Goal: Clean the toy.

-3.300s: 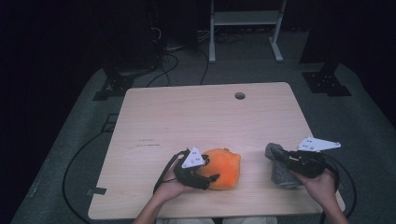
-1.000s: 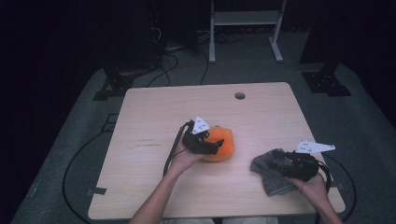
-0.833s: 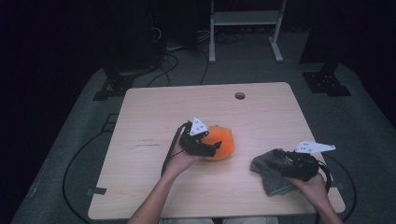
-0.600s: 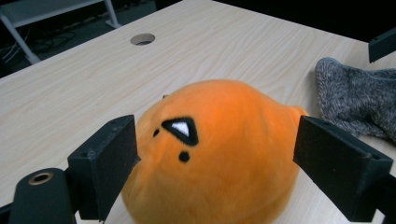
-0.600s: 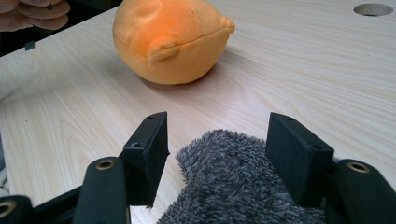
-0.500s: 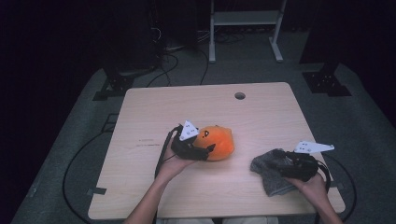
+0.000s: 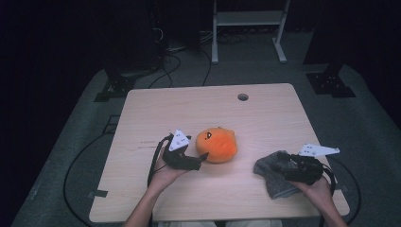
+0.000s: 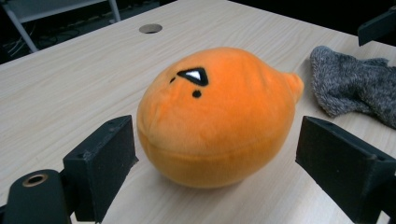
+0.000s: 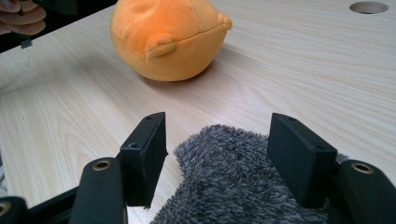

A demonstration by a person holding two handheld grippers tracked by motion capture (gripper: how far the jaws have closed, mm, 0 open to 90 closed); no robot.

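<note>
An orange round plush [image 7: 217, 144] with a small black-and-white eye rests on the light wooden table [image 7: 189, 109]. My left gripper [image 7: 201, 158] sits just left of it, open. In the left gripper view its jaws have just been opening and stand apart from the plush [image 8: 219, 116] on both sides. A grey fuzzy cloth [image 7: 272, 177] lies at the front right. My right gripper [image 7: 280, 163] is over it, open. Its jaws have just been widening, and in the right gripper view they flank the cloth [image 9: 233, 177] with gaps.
A round cable hole [image 7: 243, 97] sits near the table's far edge. Behind the table stand a white metal frame [image 7: 248, 19] and dark stand bases, with cables on the grey floor. The table's left half and far side are bare wood.
Since the earliest frame the plush was carried a little farther from the front edge. Over the last second my left gripper let go of it and drew back to the left. The right hand stayed put.
</note>
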